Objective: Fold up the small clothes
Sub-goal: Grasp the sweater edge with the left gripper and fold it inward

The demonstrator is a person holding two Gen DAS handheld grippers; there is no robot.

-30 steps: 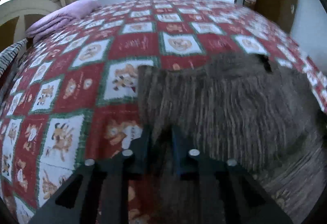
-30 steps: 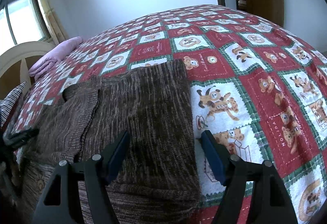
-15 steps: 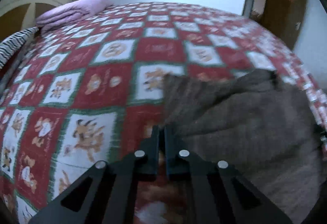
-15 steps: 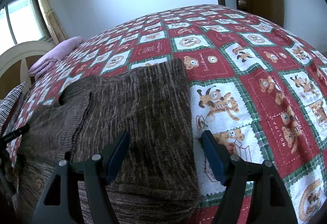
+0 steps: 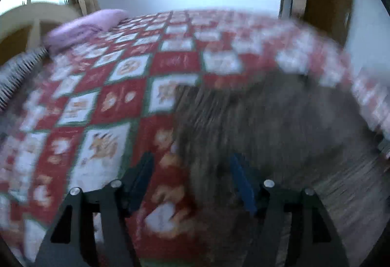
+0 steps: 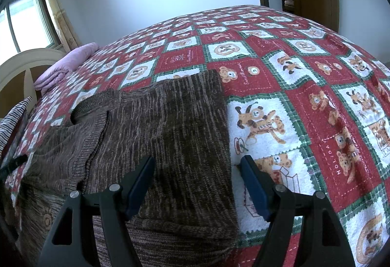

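Opening wide, the left tool [image 5: 192, 181] had let go of the brown sweater [image 6: 158, 135]; the sleeve was folded in. The right tool [image 6: 197, 181] was held apart.

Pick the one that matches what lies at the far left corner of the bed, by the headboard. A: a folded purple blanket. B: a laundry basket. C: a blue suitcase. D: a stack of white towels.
A: a folded purple blanket rests on the red patchwork bedspread next to the cream headboard, well beyond the brown knitted sweater.
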